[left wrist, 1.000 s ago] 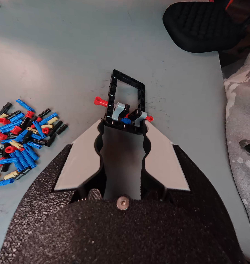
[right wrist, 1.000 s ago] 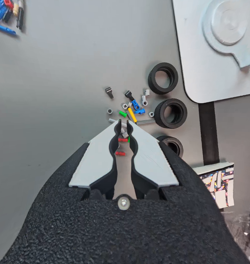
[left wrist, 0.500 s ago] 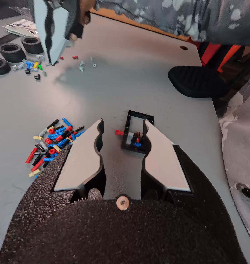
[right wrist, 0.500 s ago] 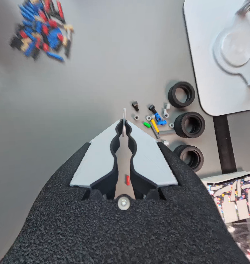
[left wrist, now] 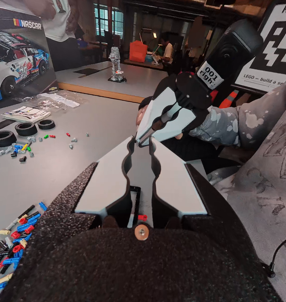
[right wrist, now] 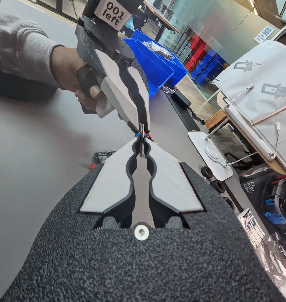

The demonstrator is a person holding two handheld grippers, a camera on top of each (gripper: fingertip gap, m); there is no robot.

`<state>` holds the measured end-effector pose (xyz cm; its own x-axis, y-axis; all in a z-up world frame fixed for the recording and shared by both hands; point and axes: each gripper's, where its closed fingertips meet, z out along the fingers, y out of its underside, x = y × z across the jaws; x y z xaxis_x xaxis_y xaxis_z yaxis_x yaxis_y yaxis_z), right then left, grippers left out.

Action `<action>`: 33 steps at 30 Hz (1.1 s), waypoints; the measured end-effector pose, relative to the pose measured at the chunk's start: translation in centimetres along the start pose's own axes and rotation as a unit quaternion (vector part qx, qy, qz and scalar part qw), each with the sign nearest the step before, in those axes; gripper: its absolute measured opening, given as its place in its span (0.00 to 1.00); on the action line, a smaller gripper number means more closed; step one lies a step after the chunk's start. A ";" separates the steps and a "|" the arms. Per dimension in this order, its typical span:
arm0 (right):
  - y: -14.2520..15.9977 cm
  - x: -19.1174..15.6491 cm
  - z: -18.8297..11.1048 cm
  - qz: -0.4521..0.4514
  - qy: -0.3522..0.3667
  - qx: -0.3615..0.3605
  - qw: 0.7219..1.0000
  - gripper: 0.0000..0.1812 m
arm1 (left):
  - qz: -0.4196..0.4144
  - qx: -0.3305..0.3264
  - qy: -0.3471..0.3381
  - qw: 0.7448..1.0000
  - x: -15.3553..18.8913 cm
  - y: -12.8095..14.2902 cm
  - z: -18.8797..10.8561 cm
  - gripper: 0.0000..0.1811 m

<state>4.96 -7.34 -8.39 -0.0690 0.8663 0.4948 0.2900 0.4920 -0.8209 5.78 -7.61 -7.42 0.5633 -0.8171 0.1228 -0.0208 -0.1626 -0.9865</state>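
Note:
My right gripper (right wrist: 141, 141) is shut on a thin grey axle (right wrist: 141, 147), which stands upright between its tips above the table. My left gripper (left wrist: 141, 138) is open with a narrow gap and faces the right gripper (left wrist: 138, 142) tip to tip. In the right wrist view the axle's upper end sits between the tips of the left gripper (right wrist: 142, 130); I cannot tell if they touch it. A black rectangular frame (left wrist: 136, 199) with a red pin (left wrist: 142, 217) lies on the grey table below the left gripper. The frame also shows in the right wrist view (right wrist: 104, 153).
A pile of blue, red and black pins (left wrist: 16, 232) lies at the left. Black tyres (left wrist: 26, 129) and small loose parts (left wrist: 23, 147) lie farther back, near a printed box (left wrist: 19, 57). A booklet stand (right wrist: 253, 98) on a white base (right wrist: 211, 155) and a blue bin (right wrist: 155, 65) are at the right. Both grippers' tips are close together, under 4 cm apart.
The right gripper took the grey axle from the loose parts and lifted it. The left gripper let go of the black frame, rose and narrowed. Both now face each other.

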 end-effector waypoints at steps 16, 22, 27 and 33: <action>-6.7 -1.2 -6.0 0.054 0.082 0.207 0.973 0.10 | -0.131 0.166 0.188 0.959 6.0 -5.5 -1.0 0.02; -6.5 -1.3 -6.1 0.055 0.068 0.199 0.976 0.02 | -0.179 0.162 0.218 0.946 6.1 -5.1 -0.5 0.02; -4.1 0.6 -8.7 0.128 0.061 0.191 0.971 0.02 | -0.094 -0.010 0.102 0.990 1.8 0.6 0.2 0.25; 4.7 -6.6 -8.1 0.131 -0.073 -0.033 0.988 0.02 | -0.002 -0.305 -0.010 0.952 -3.0 12.6 0.2 0.47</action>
<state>14.53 -11.47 -13.20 -0.1193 0.9687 0.2176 0.3782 0.2470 -0.8922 3.97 -7.10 -20.26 0.5804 -0.8056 0.1185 -0.4910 -0.4624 -0.7383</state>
